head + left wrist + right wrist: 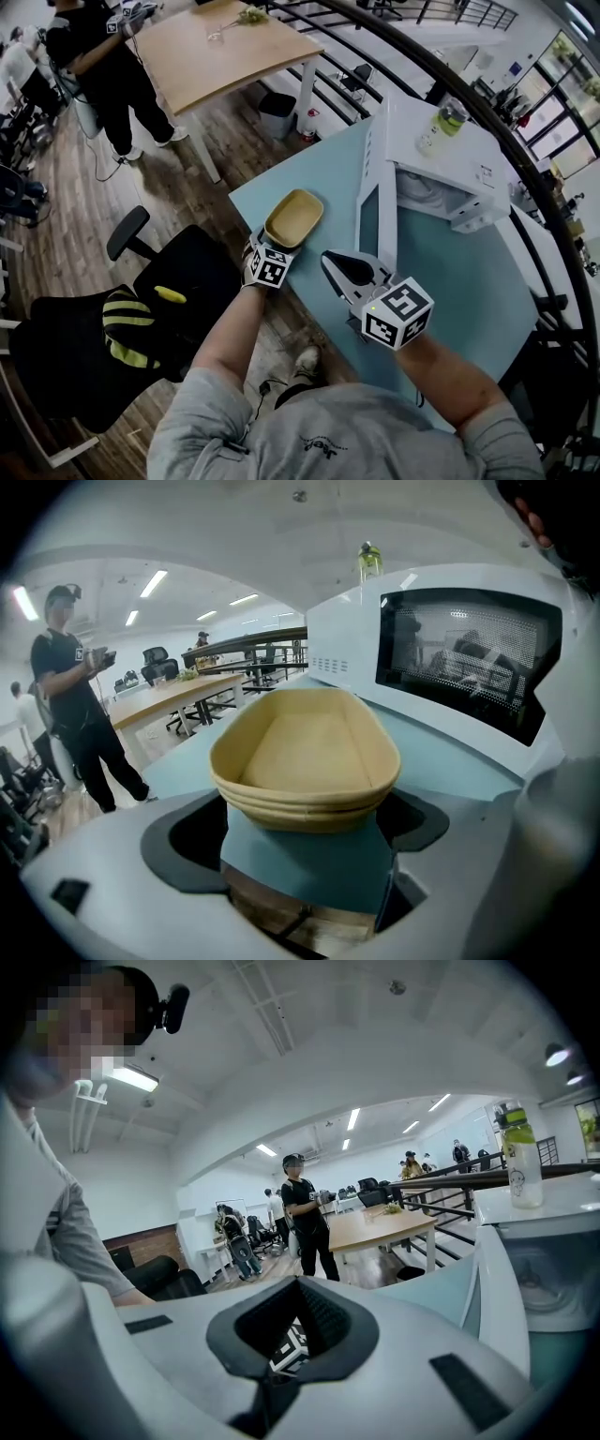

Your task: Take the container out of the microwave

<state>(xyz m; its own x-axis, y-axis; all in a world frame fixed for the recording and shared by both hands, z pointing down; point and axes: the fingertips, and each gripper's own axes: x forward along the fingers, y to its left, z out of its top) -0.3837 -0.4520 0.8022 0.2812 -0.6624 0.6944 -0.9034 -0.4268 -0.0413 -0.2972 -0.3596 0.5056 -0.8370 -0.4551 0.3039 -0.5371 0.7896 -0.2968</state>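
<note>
The yellow oval container (293, 217) stands empty on the teal table (450, 281), near its left corner and outside the microwave. My left gripper (265, 244) is at the container's near end, open, with one jaw on each side of that end. In the left gripper view the container (305, 752) fills the space ahead of the left gripper (305, 834). The white microwave (441, 178) stands at the back with its door (377, 192) swung open. My right gripper (332, 260) hovers in front of the door's edge, shut and holding nothing; the right gripper (298, 1290) points toward the room.
A green-capped bottle (441, 127) stands on the microwave. A black office chair (178, 281) with yellow-black gloves (127, 328) sits left of the table. Farther off are a wooden table (225, 47), a bin (277, 112), a standing person (103, 66) and a dark railing (450, 84).
</note>
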